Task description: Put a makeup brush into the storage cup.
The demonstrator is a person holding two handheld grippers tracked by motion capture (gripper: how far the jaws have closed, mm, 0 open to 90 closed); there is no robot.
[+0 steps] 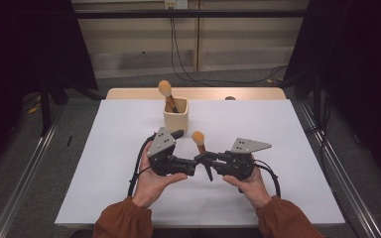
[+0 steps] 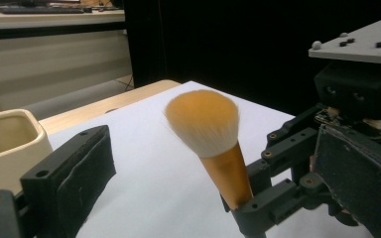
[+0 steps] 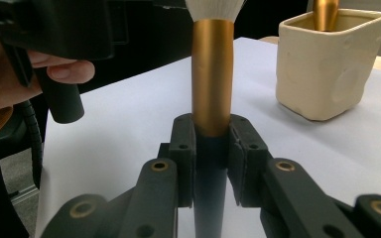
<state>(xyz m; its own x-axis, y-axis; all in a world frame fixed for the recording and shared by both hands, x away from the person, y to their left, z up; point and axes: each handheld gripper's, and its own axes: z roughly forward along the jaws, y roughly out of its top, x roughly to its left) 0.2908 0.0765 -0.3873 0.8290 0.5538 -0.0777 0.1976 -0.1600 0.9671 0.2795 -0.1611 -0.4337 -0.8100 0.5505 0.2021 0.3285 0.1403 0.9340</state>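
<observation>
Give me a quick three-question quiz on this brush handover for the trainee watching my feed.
1. True or false: the right gripper is clamped on the makeup brush by its handle.
2. Where is the second brush? A) flat on the table B) standing in the cream cup C) in the left gripper
3. Which way does the held brush's bristle head point?

Key: 1. True. 2. B. 3. Upward, handle hanging below the jaws.
</observation>
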